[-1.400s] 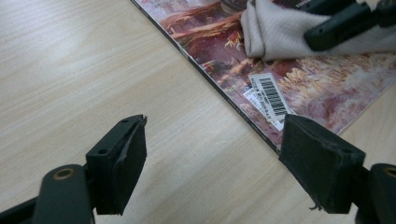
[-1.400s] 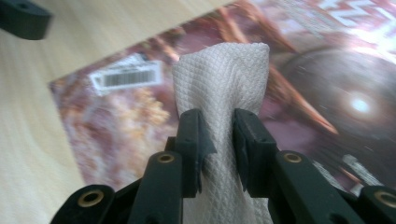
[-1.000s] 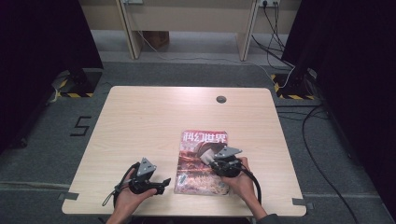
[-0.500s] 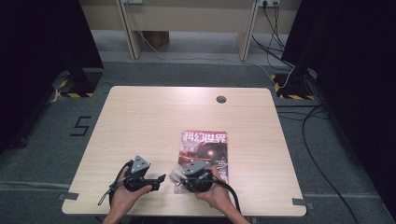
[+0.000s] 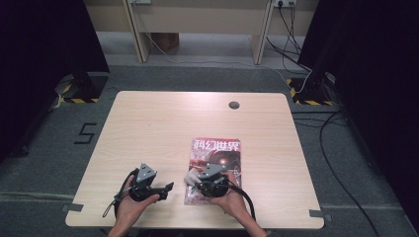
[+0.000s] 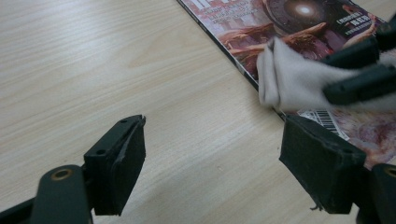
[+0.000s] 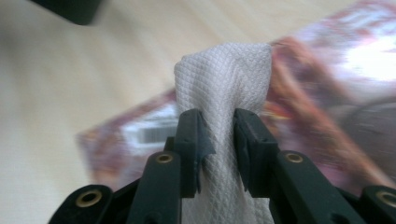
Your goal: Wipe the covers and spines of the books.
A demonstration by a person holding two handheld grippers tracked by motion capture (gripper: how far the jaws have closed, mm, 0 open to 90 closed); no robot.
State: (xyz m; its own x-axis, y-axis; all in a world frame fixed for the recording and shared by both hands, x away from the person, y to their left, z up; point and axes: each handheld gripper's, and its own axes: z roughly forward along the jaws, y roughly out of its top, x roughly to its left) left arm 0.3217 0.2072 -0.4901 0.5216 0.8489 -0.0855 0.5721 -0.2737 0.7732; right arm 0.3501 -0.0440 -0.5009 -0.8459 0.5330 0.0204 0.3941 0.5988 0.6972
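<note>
The right tool (image 7: 218,135) gripped a white cloth (image 7: 224,79) over the magazine (image 5: 217,153), hiding its near-left corner; the left tool (image 6: 210,158) gaped empty above the table (image 5: 148,128).

Left tongs (image 5: 165,188) agape (low, level); right tongs (image 7: 219,135) clamped.

The cloth (image 7: 223,93) is white with a tiny criss-cross diamond pattern all over it. The magazine (image 5: 216,158) has a dark red and brown cover with a glowing ball picture, big white letters on a red strip at the top, and a small white patch with black barcode stripes near one corner. The table (image 5: 163,123) is pale wood with thin, light stripes running along it. The left gripper (image 6: 210,163) and the right gripper (image 7: 219,135) are both black, with little gold-coloured rings.
</note>
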